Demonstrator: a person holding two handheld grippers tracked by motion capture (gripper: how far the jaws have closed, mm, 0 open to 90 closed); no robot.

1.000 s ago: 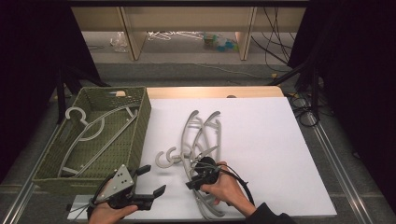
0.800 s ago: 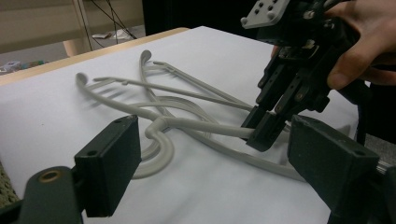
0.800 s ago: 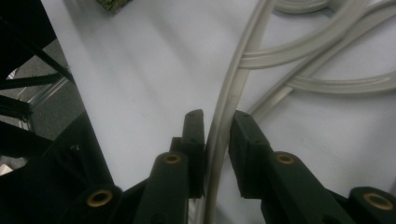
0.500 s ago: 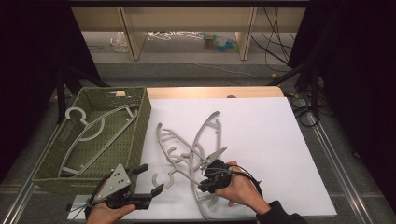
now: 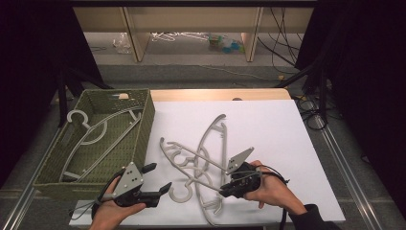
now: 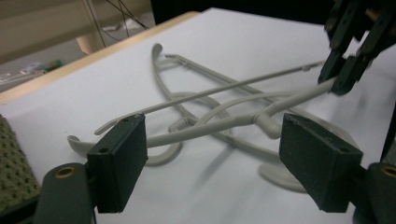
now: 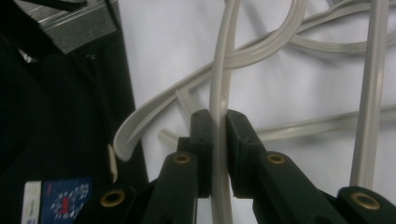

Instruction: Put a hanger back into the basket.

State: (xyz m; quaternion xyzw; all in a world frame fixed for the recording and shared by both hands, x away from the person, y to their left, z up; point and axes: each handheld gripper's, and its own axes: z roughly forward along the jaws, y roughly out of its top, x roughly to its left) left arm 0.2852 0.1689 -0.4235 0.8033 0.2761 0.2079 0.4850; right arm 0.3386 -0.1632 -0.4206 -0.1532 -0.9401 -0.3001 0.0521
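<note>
Right tongs (image 7: 218,122) clamp a hanger (image 5: 198,163) bar, left tongs (image 6: 229,163) gape empty; we lift slowly, untangling the pile.

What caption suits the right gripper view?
Right hand-held gripper shut on a grey hanger above white table.

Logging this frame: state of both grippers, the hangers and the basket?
Left gripper: open, holding nothing.
Right gripper: shut on a grey plastic hanger.
Tangled grey plastic hangers on white sheet: overlapping, one end lifted.
Green woven basket: holds grey hangers lying flat.
</note>
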